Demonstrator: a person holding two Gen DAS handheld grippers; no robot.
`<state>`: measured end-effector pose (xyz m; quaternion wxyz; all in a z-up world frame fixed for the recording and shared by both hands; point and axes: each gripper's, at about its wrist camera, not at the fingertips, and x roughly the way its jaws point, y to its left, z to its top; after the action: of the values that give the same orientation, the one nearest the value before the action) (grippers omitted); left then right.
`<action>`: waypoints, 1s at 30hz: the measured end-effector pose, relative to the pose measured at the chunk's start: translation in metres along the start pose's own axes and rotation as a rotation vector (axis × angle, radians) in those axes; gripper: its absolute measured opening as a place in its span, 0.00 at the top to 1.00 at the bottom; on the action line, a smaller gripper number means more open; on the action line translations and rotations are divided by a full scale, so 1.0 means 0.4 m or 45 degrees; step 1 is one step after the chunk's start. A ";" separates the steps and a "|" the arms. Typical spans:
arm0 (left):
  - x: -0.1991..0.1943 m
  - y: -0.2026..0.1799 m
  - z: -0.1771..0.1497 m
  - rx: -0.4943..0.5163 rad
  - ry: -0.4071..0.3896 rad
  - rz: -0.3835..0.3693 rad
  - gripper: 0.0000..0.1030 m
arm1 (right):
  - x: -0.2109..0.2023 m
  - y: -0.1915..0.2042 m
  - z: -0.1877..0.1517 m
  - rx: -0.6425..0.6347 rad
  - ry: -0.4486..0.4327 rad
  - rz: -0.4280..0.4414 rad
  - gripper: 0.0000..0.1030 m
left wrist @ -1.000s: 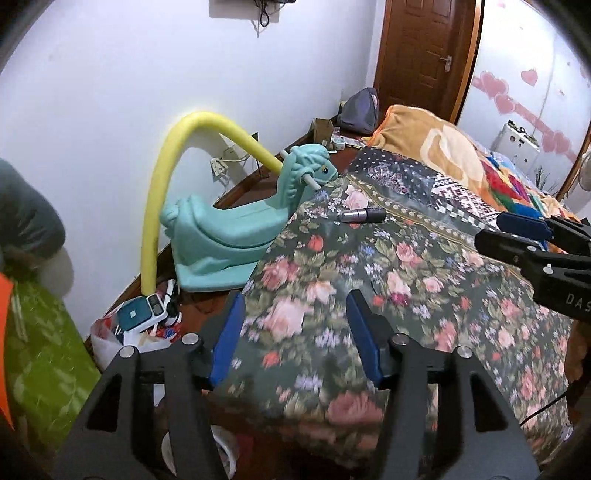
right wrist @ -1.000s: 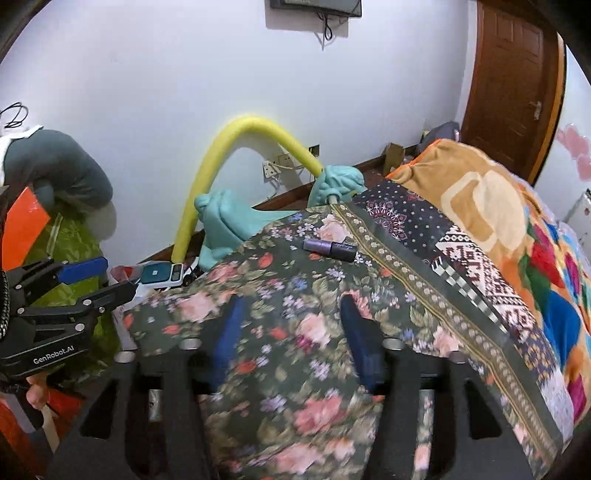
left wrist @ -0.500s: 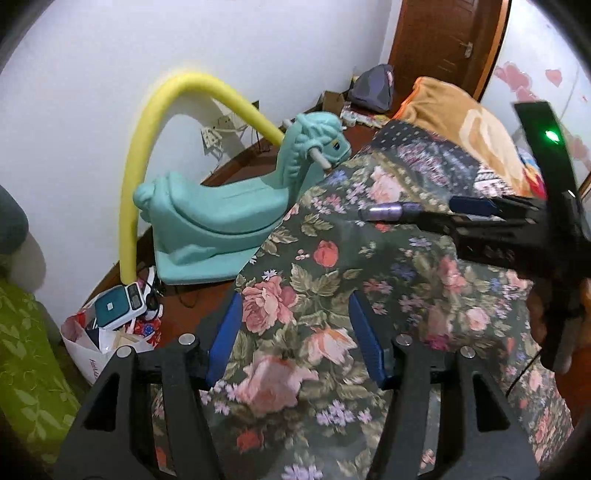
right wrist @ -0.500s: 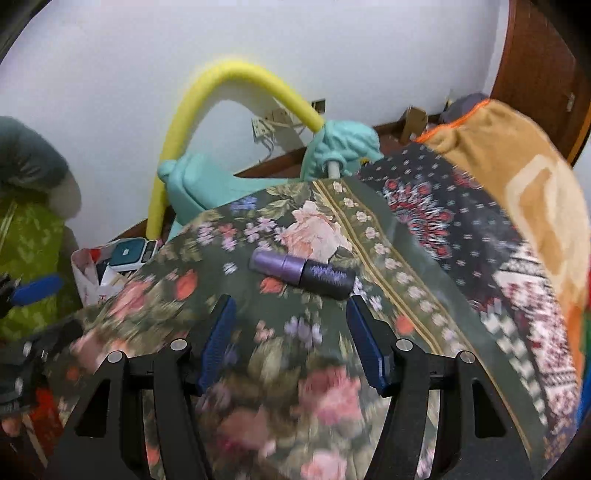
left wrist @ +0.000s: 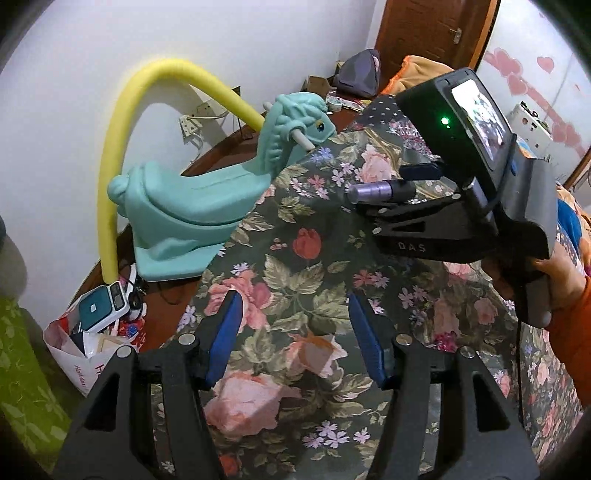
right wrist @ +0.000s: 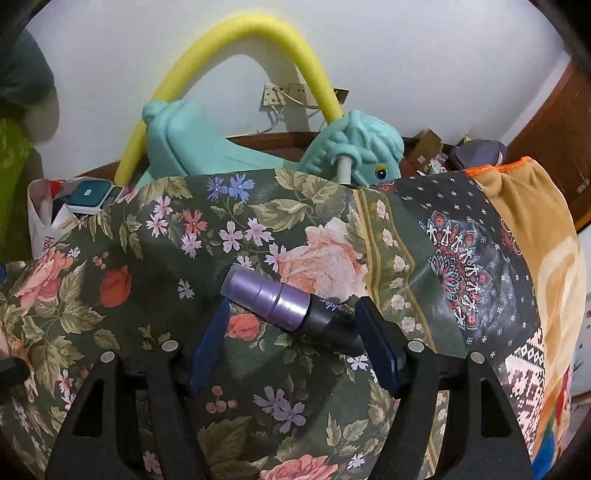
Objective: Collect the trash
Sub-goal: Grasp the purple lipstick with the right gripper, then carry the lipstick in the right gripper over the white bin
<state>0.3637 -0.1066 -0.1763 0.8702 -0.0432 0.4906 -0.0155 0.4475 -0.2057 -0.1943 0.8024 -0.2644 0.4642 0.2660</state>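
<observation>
The right gripper [right wrist: 291, 347] has its 2 blue-padded fingers [right wrist: 376, 343] spread wide on either side of 1 purple-and-black tube [right wrist: 291, 312], which lies tilted on the floral bedspread [right wrist: 155, 266]; the tube's black end sits just beside the right-hand finger, though whether they touch cannot be told, and the purple cap points up and left past the other finger. The jaws are released, not pinching. In the left wrist view the same tube [left wrist: 382, 192] shows between that gripper's 2 fingers. The left gripper [left wrist: 295, 339] hovers over the bedspread nearer the bed's corner, its 2 fingers parted with only fabric between them.

Beyond the bed's edge stands 1 teal rocking horse [right wrist: 207, 147] with 1 yellow foam tube [right wrist: 258, 33] arching over it against the white wall. On the floor to the left sits 1 white plastic bag [left wrist: 70, 350] holding 1 teal-faced scale [left wrist: 101, 304] on top, along with some paper or packaging. 1 orange blanket [right wrist: 532, 206] covers the far part of the bed.
</observation>
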 end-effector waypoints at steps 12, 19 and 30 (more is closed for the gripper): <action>0.008 0.000 0.004 -0.038 0.035 -0.014 0.43 | 0.029 -0.019 0.015 -0.021 0.026 -0.087 0.66; -0.003 -0.030 -0.001 -0.039 0.051 -0.078 0.43 | -0.077 -0.086 -0.048 0.232 -0.051 0.016 0.76; 0.026 -0.170 -0.031 0.061 0.129 -0.149 0.75 | -0.219 -0.094 -0.209 0.421 -0.081 0.170 0.78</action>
<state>0.3595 -0.1757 -0.1856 0.8427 -0.0500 0.5301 -0.0802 0.3848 -0.3049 -0.1460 0.8298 -0.0890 0.4925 0.2468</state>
